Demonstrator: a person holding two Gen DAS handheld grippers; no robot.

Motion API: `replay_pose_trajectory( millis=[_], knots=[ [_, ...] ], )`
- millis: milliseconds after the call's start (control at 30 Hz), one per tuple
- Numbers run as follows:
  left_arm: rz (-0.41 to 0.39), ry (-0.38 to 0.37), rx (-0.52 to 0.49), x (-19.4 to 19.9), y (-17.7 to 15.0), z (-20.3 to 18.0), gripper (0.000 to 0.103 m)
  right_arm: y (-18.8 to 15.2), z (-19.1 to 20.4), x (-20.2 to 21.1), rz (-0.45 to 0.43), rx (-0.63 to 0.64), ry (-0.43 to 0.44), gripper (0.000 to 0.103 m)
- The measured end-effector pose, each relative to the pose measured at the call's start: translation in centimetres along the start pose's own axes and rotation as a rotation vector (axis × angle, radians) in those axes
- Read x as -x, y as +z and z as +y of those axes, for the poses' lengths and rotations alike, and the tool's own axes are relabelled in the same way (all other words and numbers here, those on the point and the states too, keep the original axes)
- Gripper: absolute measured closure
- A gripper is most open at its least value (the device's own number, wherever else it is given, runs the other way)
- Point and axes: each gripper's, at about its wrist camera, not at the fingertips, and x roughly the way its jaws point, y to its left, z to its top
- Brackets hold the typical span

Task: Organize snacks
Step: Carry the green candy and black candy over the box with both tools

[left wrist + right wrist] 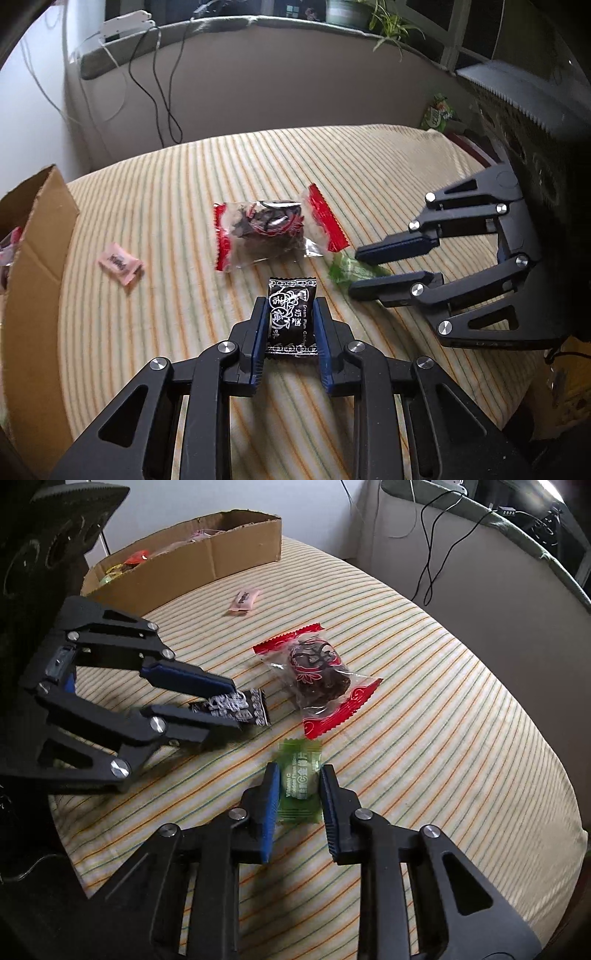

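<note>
On the striped tablecloth (443,709) my left gripper (290,306) is shut on a black plum candy (291,317), its pads pressing the wrapper's two long sides. The right wrist view shows the same gripper (238,707) from the side, with the black candy (253,709) poking out past its tips. My right gripper (300,771) is shut on a green wrapped candy (300,782); in the left wrist view this gripper (354,272) hides part of the green candy (341,269). Between and beyond them lies a clear, red-ended pack (269,229) (319,675) of dark snack.
A pink candy (120,266) (244,600) lies loose near an open cardboard box (207,554) (40,221) holding several snacks. A green snack bag (439,112) stands at the table's far right. Cables (162,92) hang down the wall behind. The table edge curves close on the right.
</note>
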Motion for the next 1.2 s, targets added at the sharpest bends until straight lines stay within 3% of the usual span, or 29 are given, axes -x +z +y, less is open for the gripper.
replay_pose_trajectory(
  millis=[500,767,1200],
  knots=[
    [-0.124,0.061,0.038,5.5,-0.7,1.6,0.081,1.1,2.0,4.1,-0.103,-0.067,-0.003,0.081],
    [-0.186,0.116,0.073,8.6,-1.4,4.1,0.081,4.5,4.1,5.9,-0.178,-0.054,-0.004,0.081],
    [-0.250,0.213,0.159,12.2,-2.8,9.4,0.081,10.7,7.9,4.7,-0.245,-0.024,0.042,0.081]
  ],
)
